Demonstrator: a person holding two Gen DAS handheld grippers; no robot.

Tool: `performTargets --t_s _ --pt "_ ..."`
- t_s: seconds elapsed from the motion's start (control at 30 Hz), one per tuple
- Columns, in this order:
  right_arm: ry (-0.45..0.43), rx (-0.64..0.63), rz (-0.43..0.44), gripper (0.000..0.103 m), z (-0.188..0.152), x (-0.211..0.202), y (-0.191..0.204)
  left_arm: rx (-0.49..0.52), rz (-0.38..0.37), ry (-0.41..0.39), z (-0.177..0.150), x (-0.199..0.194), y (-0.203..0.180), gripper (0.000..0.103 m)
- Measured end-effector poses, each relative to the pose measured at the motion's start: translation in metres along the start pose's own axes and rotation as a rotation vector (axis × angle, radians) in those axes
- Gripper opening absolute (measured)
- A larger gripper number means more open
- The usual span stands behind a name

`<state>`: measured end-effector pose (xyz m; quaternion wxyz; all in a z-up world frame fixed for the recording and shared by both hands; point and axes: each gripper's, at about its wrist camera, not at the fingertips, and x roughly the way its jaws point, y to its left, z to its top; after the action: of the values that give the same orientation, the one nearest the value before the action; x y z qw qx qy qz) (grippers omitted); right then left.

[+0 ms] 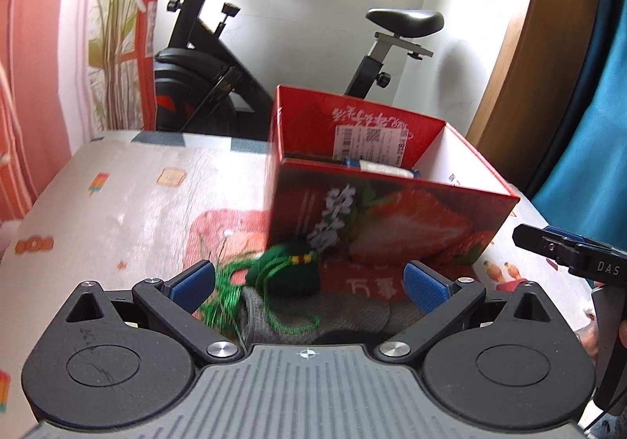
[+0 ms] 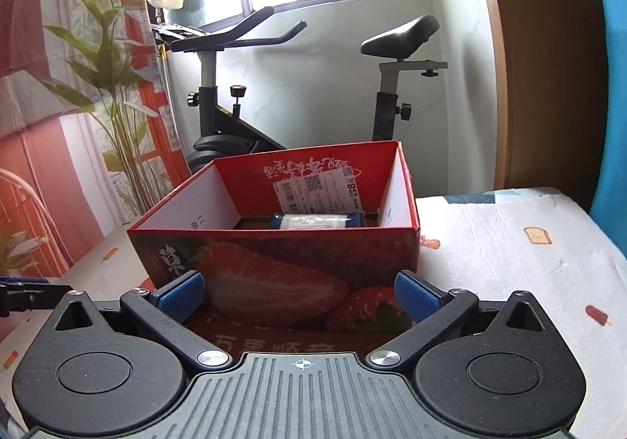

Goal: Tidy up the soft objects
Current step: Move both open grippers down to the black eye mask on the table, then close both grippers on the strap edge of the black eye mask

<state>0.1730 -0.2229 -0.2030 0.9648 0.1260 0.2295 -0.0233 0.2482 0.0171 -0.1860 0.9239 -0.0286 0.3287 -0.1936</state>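
while both grippers stand wide with nothing between their pads, the left gripper point(image 1: 309, 284) hangs over a green pouch point(image 1: 288, 274) and a grey cloth point(image 1: 333, 315) lying on the bed point(image 1: 117, 204) against the red box point(image 1: 392, 219). the right gripper point(image 2: 299, 296) faces the box point(image 2: 282, 262), where a blue packet point(image 2: 317, 221) lies inside. an exercise bike point(image 2: 298, 86) stands behind by the wall.

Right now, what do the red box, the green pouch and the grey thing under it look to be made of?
Red box: glossy printed cardboard, with white inner walls and crisp folded edges. Green pouch: soft fabric, matte, with a corded drawstring and beads. Grey thing: looks like knitted cloth with a ribbed weave, though it is partly hidden.
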Motion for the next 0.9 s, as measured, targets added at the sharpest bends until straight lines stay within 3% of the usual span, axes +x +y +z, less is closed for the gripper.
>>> performTargets --t_s 0.3,0.57,0.7,0.9 --pt "0.038 0.083 0.069 0.103 -0.042 -0.018 0.001 -0.025 0.009 0.029 -0.041 -0.012 -0.004 0.103" --pt "0.173 0.032 0.093 0.103 -0.078 -0.028 0.011 -0.042 0.000 0.048 -0.064 -0.014 -0.014 0.103" --pt "0.234 -0.031 0.048 0.103 -0.085 -0.029 0.019 -0.036 0.008 0.044 -0.065 -0.014 -0.020 0.103" --pt "0.237 0.002 0.084 0.103 -0.081 -0.032 0.016 -0.008 0.019 0.038 -0.068 -0.022 -0.022 0.103"
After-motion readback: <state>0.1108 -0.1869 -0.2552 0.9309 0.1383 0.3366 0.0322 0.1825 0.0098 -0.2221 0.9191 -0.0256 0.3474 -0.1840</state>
